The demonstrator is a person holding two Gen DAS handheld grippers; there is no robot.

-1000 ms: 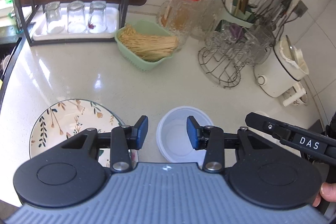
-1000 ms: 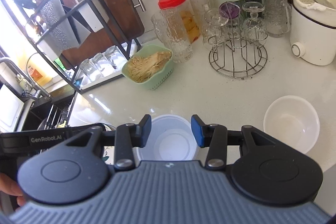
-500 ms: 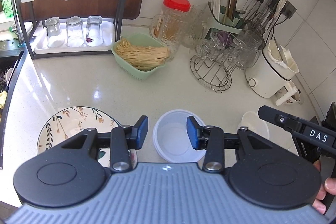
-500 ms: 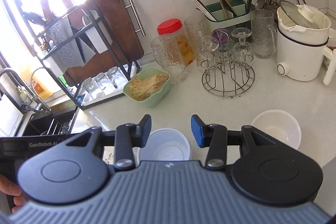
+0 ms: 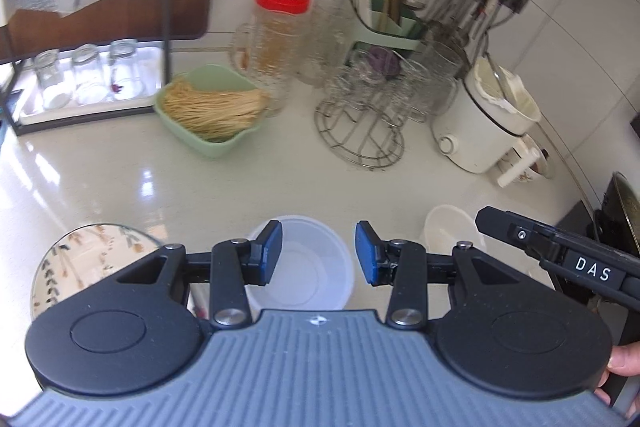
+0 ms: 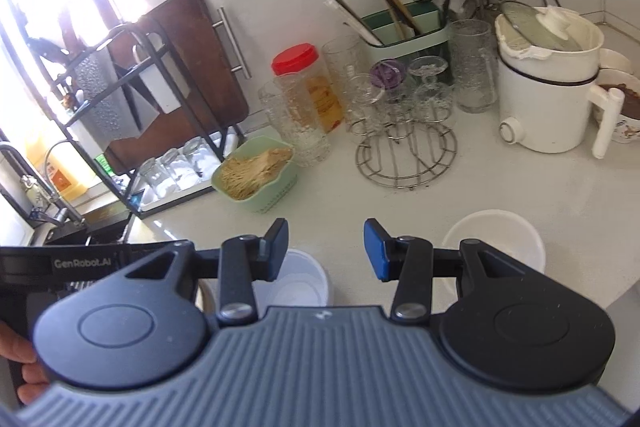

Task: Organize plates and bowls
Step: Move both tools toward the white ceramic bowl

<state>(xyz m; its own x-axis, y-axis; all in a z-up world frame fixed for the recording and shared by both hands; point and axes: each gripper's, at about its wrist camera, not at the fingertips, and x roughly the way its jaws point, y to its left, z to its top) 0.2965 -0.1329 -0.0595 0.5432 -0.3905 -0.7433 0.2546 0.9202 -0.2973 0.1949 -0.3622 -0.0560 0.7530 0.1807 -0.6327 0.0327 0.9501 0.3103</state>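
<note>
White plastic bowl (image 5: 304, 267) is sitting near, floral plate (image 5: 64, 267) lying left; left gripper (image 5: 319, 253) and right gripper (image 6: 325, 254) are hovering released, grasping nothing.

White plastic bowl (image 5: 316, 267), plate (image 5: 80, 259) with a leafy, perhaps floral, pattern, mint-green basket (image 5: 208, 107), red-lidded jar (image 5: 280, 27)

We hold our left gripper (image 5: 316, 253) angled downward, its blue-padded fingers (image 5: 269, 253) parted with nothing pressed between them. Our right gripper (image 6: 326, 251) tilts down likewise, fingers (image 6: 376, 253) apart and empty. It shows at the right edge of the left view, our right hand (image 5: 624, 367) wrapped around its handle.
</note>
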